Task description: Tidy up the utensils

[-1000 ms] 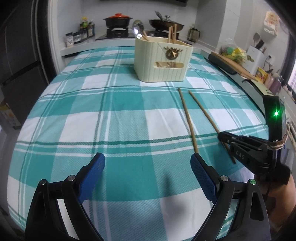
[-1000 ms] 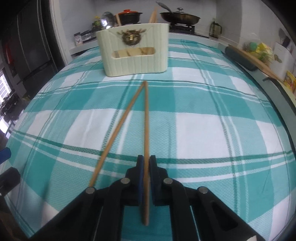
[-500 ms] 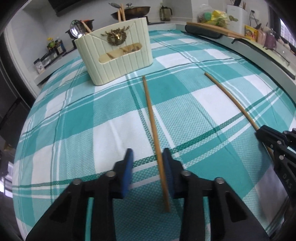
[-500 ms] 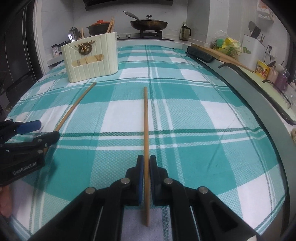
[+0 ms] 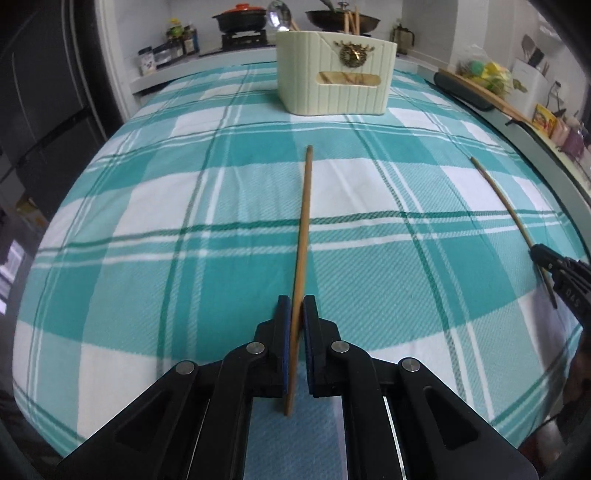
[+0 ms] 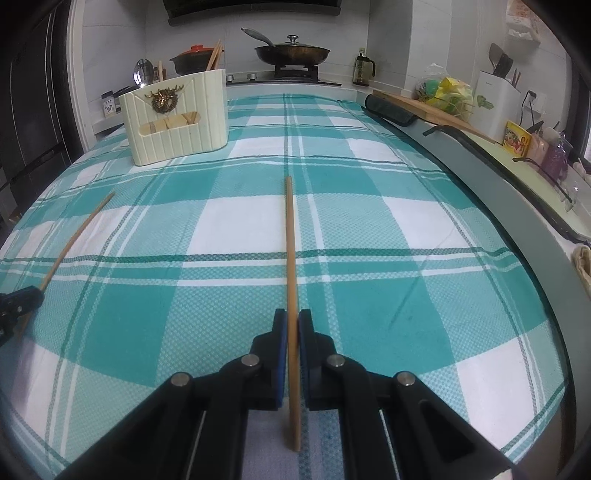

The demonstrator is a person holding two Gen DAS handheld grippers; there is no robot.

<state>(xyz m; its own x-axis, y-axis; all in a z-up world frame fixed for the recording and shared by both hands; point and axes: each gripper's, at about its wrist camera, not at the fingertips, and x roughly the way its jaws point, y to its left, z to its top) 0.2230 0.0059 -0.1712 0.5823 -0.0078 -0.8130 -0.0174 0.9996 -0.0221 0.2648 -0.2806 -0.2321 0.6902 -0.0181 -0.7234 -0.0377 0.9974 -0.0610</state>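
My left gripper (image 5: 295, 303) is shut on a wooden chopstick (image 5: 303, 218) that points forward toward the cream utensil holder (image 5: 334, 83). My right gripper (image 6: 291, 317) is shut on a second wooden chopstick (image 6: 290, 251), pointing ahead over the cloth. The holder (image 6: 175, 118) stands at the far left in the right wrist view, with chopsticks and a ladle in it. Each gripper shows in the other's view: the right gripper (image 5: 561, 273) at the right edge, the left gripper (image 6: 18, 306) at the left edge, each with its chopstick.
A teal and white plaid cloth (image 5: 184, 206) covers the table. A stove with a red-lidded pot (image 5: 242, 18) and a pan (image 6: 291, 51) lies behind. A cutting board (image 6: 439, 110), bags and jars line the right counter.
My left gripper has closed on the left chopstick and lifted it off the cloth. The two chopsticks have moved apart, each pointing forward from its gripper. My right gripper keeps its hold.
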